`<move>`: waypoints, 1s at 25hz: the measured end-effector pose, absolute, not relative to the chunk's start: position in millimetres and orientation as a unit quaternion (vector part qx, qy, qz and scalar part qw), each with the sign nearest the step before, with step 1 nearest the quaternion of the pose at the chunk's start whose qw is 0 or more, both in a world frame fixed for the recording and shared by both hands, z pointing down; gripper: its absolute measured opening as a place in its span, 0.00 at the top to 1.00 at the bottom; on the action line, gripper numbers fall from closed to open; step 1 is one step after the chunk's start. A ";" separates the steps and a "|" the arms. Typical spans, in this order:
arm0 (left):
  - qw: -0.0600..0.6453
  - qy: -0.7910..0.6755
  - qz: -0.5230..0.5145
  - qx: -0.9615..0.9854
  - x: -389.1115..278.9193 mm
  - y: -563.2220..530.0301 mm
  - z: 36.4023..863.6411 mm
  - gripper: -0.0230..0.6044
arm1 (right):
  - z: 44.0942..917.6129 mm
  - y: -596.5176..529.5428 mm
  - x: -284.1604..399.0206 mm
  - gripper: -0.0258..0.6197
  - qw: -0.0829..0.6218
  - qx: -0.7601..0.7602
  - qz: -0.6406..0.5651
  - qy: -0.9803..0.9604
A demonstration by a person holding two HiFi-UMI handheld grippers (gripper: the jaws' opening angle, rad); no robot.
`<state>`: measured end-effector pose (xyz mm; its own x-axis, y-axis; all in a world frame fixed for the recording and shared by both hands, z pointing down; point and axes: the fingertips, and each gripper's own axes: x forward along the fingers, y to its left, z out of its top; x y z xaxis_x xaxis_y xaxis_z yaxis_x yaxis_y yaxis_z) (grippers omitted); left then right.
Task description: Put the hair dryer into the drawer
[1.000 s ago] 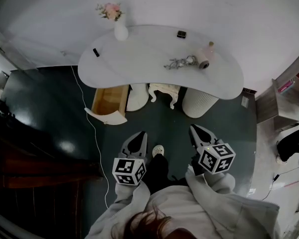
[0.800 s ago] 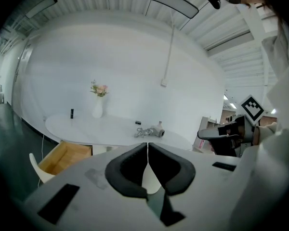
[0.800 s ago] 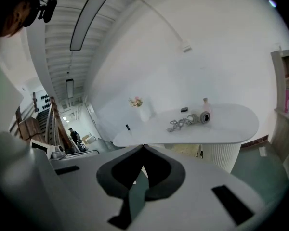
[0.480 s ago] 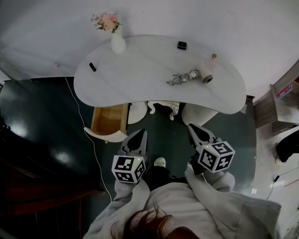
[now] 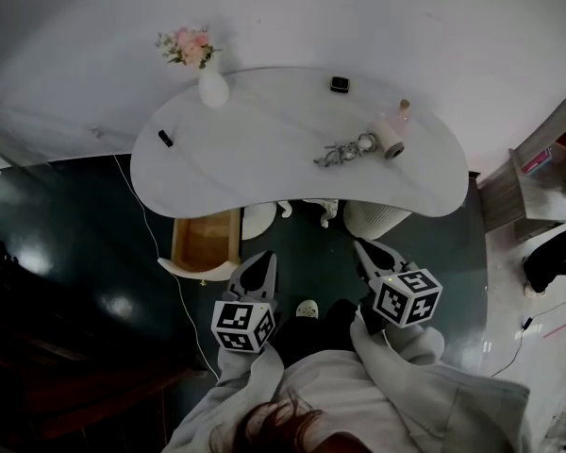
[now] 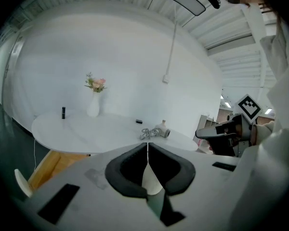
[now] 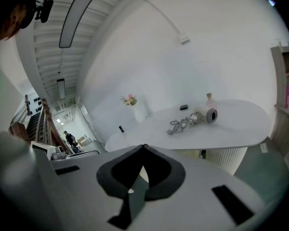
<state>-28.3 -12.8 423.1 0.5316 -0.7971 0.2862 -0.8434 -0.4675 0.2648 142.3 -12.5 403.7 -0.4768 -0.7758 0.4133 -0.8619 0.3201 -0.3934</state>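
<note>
One hair dryer [image 5: 390, 136] on table [image 5: 255, 154], barrel mouth facing front edge

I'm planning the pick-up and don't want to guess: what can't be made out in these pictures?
Hidden: the back of the drawer, under the table top in the head view; in the left gripper view the left gripper covers part of it.
Too small in every view to identify: the black thing at the table's far edge, the second black thing near the vase.
Small in all views: the hair dryer; its cord is a tangle, no plug discernible.
</note>
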 end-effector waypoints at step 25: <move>0.207 -0.409 0.080 0.885 54.5 -85.2 435.4 0.93 | 420.5 -69.1 215.9 0.88 0.075 0.545 0.327 -0.768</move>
<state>54.5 -85.2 435.4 0.6523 -0.6910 0.3115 -0.7574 -0.5796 0.3005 215.9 -69.1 420.5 -0.3938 -0.7886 0.4722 -0.8867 0.1906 -0.4213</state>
